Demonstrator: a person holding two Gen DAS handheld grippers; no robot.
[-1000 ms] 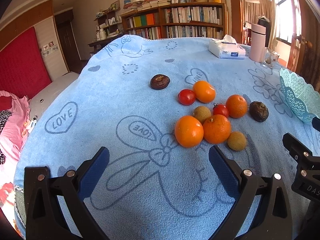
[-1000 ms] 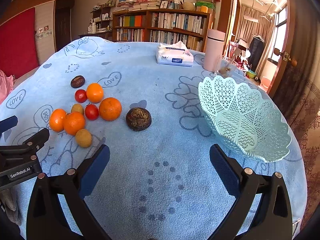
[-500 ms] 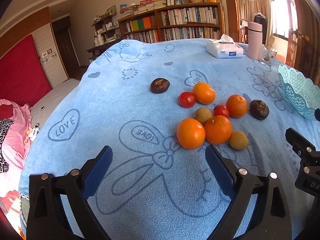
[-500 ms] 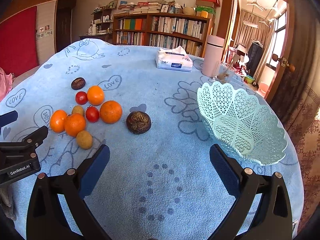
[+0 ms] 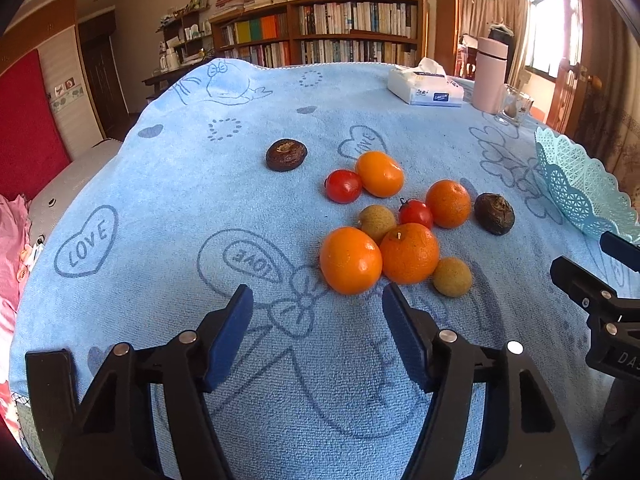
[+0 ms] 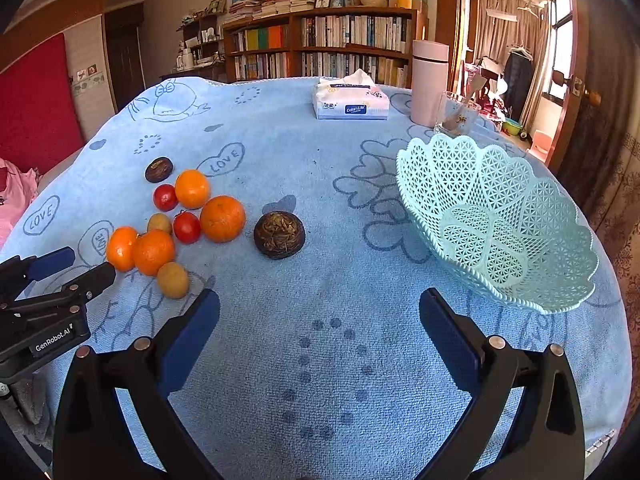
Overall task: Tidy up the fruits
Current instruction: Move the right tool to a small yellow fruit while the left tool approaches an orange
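A cluster of fruit lies on the blue towel: several oranges, nearest one (image 5: 350, 260), two red tomatoes (image 5: 343, 186), two tan longans (image 5: 452, 276), and two dark brown fruits (image 5: 494, 213). The cluster also shows in the right wrist view, with an orange (image 6: 222, 218) and a dark fruit (image 6: 279, 234). My left gripper (image 5: 316, 320) is open and empty, just short of the nearest orange. My right gripper (image 6: 319, 328) is open and empty over bare towel. The mint lattice basket (image 6: 496, 216) stands empty at the right, its edge in the left wrist view (image 5: 576, 184).
A tissue box (image 6: 351, 101), a pink tumbler (image 6: 429, 82) and a glass (image 6: 456, 119) stand at the table's far side. A bookshelf is behind. The table edge drops off at the left toward pink fabric (image 5: 12, 232).
My left gripper has narrowed its opening and moved forward toward the nearest orange. My right gripper has moved slightly; the fruit and basket stay in place.
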